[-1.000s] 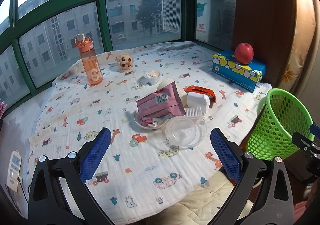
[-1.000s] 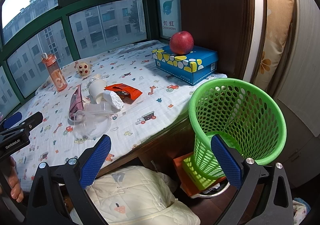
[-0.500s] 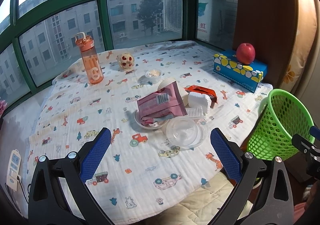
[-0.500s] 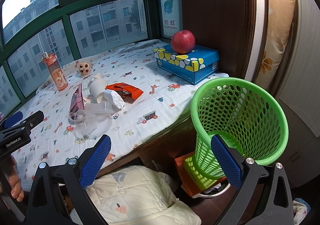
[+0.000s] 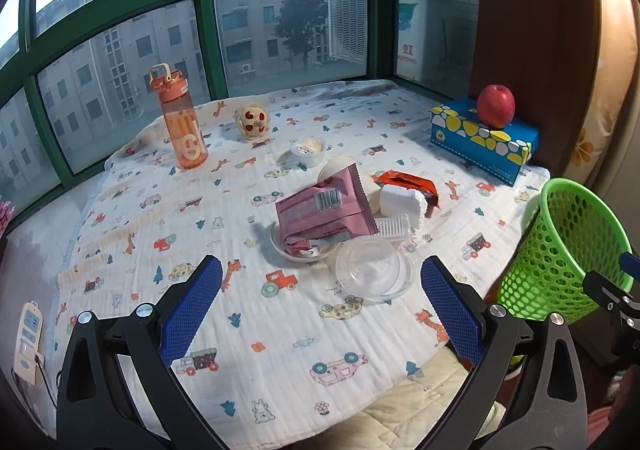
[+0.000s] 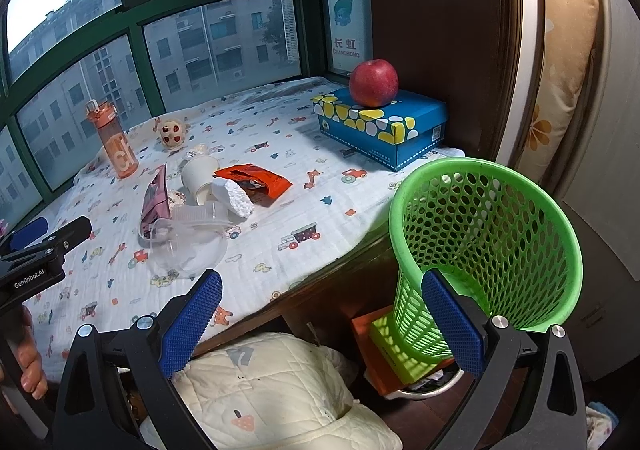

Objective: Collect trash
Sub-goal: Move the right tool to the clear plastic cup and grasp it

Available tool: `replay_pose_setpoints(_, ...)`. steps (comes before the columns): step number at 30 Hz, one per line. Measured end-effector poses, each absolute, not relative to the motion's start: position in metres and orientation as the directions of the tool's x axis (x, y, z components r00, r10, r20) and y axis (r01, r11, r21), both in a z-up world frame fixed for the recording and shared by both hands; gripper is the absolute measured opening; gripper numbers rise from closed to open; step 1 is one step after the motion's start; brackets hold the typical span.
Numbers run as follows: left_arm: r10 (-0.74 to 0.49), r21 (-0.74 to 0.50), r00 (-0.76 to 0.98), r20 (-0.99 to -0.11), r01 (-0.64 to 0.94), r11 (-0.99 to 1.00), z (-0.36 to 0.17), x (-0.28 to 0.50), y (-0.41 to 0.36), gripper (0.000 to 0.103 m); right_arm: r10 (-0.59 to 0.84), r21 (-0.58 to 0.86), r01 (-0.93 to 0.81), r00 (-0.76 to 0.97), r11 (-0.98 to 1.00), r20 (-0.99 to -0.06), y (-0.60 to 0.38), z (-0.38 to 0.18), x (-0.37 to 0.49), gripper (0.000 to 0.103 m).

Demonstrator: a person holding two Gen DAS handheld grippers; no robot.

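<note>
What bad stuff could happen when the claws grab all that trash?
The trash sits piled together, so pulling the pink wrapper may drag the clear lid or foam off the table edge. The green bin stands tilted on boxes beside the table, so a bump might tip it. Both claws are open and empty.

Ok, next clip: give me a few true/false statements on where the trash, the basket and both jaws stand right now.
1. The apple sits on the blue box. True.
2. The green basket stands on the tablecloth. False: it stands off the table's edge, lower down.
3. The left gripper grips the pink wrapper. False: its jaws are open, empty.
4. The right gripper holds nothing. True.
5. The orange bottle lies tipped over. False: upright.
</note>
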State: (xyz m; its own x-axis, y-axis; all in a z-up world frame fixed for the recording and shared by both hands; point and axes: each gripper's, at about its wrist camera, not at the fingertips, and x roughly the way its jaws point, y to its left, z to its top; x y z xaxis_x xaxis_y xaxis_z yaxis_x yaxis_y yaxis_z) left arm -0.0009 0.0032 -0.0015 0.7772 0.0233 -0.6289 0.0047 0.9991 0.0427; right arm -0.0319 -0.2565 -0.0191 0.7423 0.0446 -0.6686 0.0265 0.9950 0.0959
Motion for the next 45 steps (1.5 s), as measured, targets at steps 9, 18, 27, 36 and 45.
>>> replay_pose_setpoints(9, 0.031, 0.044, 0.773, -0.634, -0.003, 0.999, -0.001, 0.011, 0.006, 0.098, 0.053, 0.094, 0.014, 0.742, 0.995, -0.669, -0.258, -0.018, -0.023, 0.097)
replay_pose_setpoints(18, 0.045, 0.037, 0.763, -0.645, -0.027, 0.999, -0.001, 0.027, 0.014, 0.098, 0.062, 0.081, -0.009, 0.738, 0.997, -0.672, -0.254, -0.018, -0.009, 0.097)
replay_pose_setpoints(27, 0.042, 0.019, 0.747, -0.664, -0.039, 0.999, -0.006, 0.043, 0.025, 0.098, 0.082, 0.082, -0.036, 0.731, 0.996, -0.677, -0.246, -0.020, 0.006, 0.097)
replay_pose_setpoints(36, 0.013, -0.008, 0.715, -0.699, -0.026, 1.000, -0.015, 0.072, 0.027, 0.098, 0.092, 0.081, -0.050, 0.716, 0.995, -0.692, -0.242, -0.026, 0.021, 0.097)
replay_pose_setpoints(45, 0.051, -0.025, 0.695, -0.717, -0.099, 0.995, -0.020, 0.088, 0.053, 0.098, 0.132, 0.087, -0.100, 0.697, 0.991, -0.705, -0.230, -0.033, 0.038, 0.096)
